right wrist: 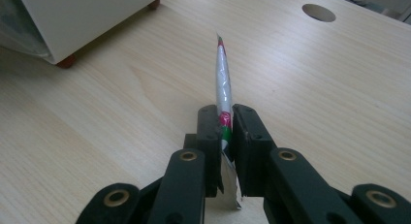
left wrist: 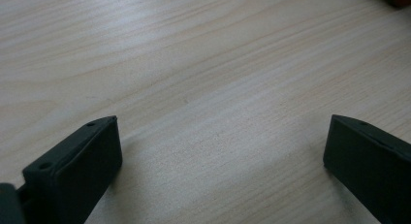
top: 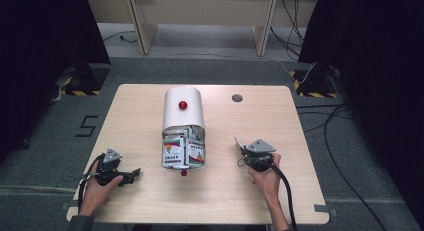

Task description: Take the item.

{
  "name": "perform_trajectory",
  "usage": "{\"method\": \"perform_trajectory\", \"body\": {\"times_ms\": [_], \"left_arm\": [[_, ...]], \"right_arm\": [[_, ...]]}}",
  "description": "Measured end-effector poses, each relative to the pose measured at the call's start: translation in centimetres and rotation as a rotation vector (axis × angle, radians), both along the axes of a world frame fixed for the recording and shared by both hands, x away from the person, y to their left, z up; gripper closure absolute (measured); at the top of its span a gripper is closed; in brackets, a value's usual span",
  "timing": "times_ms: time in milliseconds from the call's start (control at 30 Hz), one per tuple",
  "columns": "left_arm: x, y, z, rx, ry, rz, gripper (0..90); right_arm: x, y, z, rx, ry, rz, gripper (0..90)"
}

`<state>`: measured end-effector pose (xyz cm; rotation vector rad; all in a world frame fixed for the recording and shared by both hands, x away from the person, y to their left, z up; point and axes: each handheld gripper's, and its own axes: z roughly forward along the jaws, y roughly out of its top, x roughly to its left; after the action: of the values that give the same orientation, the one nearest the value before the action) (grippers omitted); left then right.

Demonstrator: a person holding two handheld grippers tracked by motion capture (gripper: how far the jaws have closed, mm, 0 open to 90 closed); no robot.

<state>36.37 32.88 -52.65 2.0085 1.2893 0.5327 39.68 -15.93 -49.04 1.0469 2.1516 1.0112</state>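
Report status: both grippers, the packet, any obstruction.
Left gripper open, empty, low over the table. Right gripper shut on sachet, edge-on. White box of sachets sits apart; nothing in the way.

gripper [right wrist: 224,122]: black jaws, brass rivets | grey plate | black cable

One fixed camera overhead, two riding low on the grippers.

The high view looks forward and down over the whole tabletop [top: 150,106]. The left gripper view sits close above bare wood between its wide-set jaws. The right gripper view looks along its jaws toward the cable hole [right wrist: 318,12] ahead right and white container [right wrist: 87,15] ahead left, both shared with the high view.
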Motion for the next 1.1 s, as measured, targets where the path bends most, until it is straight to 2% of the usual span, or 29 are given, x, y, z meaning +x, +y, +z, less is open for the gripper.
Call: {"method": "perform_trajectory", "body": {"times_ms": [467, 633, 733, 900, 967, 1100], "left_arm": [[0.0, 0.0, 0.0, 0.000, 0.000, 0.000, 0.0], [0.0, 0.0, 0.0, 0.000, 0.000, 0.000, 0.0], [0.0, 0.0, 0.0, 0.000, 0.000, 0.000, 0.0], [0.0, 0.0, 0.0, 0.000, 0.000, 0.000, 0.0], [0.0, 0.0, 0.0, 0.000, 0.000, 0.000, 0.0], [0.0, 0.0, 0.0, 0.000, 0.000, 0.000, 0.0]], "right_arm": [[0.2, 0.5, -0.5, 0.055, 0.062, 0.042, 70.5], [0.4, 0.6, -0.8, 0.072, 0.096, 0.060, 61.3], [0.5, 0.7, -1.1, 0.074, 0.103, 0.052, 57.7], [0.6, 0.5, -1.0, 0.110, 0.125, 0.053, 49.4], [0.5, 0.4, -0.8, 0.128, 0.122, 0.039, 48.9], [0.5, 0.0, -0.6, 0.133, 0.117, 0.031, 48.7]]}}
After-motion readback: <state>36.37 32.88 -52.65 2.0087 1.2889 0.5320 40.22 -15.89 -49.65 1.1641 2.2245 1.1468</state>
